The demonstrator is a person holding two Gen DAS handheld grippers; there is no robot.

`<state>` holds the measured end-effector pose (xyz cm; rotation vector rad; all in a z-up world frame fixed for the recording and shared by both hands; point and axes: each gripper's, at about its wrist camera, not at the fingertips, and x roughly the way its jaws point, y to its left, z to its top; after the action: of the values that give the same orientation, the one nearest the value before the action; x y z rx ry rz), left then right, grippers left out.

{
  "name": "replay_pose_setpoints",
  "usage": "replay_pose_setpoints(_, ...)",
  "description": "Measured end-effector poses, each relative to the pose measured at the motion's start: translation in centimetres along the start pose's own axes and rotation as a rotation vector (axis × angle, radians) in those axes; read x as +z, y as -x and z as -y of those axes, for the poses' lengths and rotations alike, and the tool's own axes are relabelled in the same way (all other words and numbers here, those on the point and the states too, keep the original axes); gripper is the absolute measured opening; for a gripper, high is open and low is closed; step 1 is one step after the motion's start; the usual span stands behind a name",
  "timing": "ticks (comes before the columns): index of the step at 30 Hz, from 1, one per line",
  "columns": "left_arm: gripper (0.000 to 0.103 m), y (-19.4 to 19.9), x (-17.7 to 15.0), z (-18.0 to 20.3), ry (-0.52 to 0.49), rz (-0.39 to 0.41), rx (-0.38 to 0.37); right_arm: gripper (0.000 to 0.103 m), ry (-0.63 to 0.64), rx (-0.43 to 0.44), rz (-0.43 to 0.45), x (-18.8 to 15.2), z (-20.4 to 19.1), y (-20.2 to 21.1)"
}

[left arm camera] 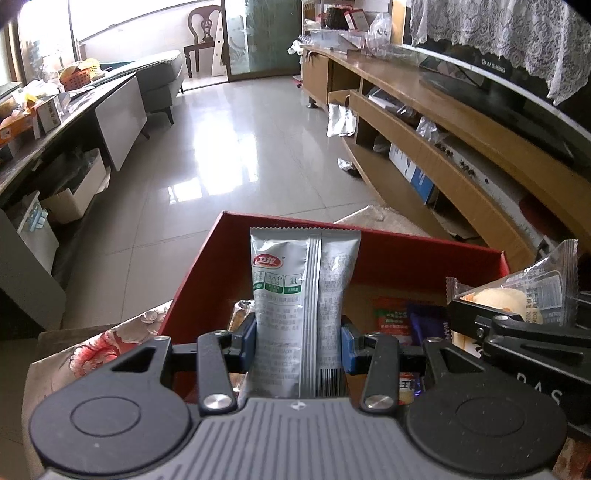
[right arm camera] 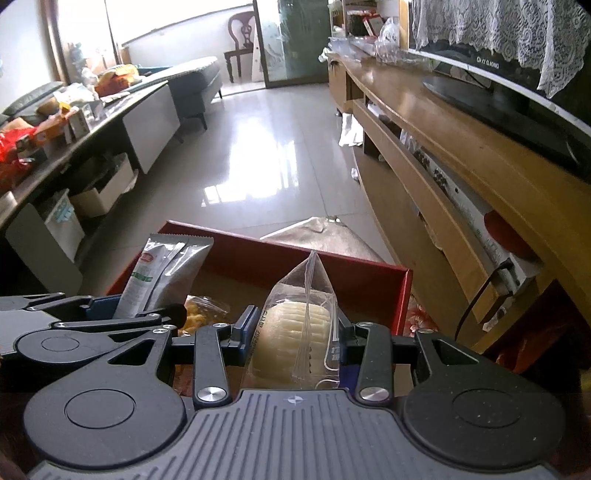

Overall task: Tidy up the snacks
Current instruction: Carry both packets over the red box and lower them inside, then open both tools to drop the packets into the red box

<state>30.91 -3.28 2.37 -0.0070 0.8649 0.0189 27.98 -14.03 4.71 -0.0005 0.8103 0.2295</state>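
Observation:
My left gripper (left arm camera: pixel 298 345) is shut on a grey snack pouch (left arm camera: pixel 301 295) with a red logo, held upright over the red box (left arm camera: pixel 388 251). It also shows in the right wrist view (right arm camera: pixel 162 273). My right gripper (right arm camera: pixel 295 332) is shut on a clear-wrapped pale round cake (right arm camera: pixel 295 328), also above the red box (right arm camera: pixel 351 267). The cake shows at the right edge of the left wrist view (left arm camera: pixel 517 295). Several snack packets (left arm camera: pixel 406 317) lie on the box floor, among them a yellow snack bag (right arm camera: pixel 201 314).
The box sits on a flowered cloth (left arm camera: pixel 110 339). A wooden TV bench (right arm camera: pixel 461 155) with a television (right arm camera: pixel 517 85) runs along the right. A dark cluttered table (left arm camera: pixel 55 122) stands at the left. Shiny tiled floor (left arm camera: pixel 240 147) lies ahead, with a sofa (left arm camera: pixel 162 74) and chair (left arm camera: pixel 201 33) beyond.

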Motion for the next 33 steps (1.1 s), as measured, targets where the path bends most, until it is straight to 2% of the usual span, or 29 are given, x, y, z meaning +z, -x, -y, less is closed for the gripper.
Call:
replay_pose_setpoints(18, 0.048, -2.8, -0.4, 0.9, -0.038, -0.029, 0.022, 0.048, -0.024, 0.02, -0.073, -0.8, 0.7, -3.9)
replay_pose_setpoints(26, 0.052, -2.6, -0.3, 1.2, -0.047, -0.023, 0.029, 0.057, -0.049, 0.016, -0.068, -1.0, 1.4, -3.7)
replay_pose_setpoints(33, 0.06, -1.4, -0.1, 1.2, -0.037, -0.001, 0.023, 0.065, -0.068, -0.008, -0.043, -0.7, 1.9, -2.8)
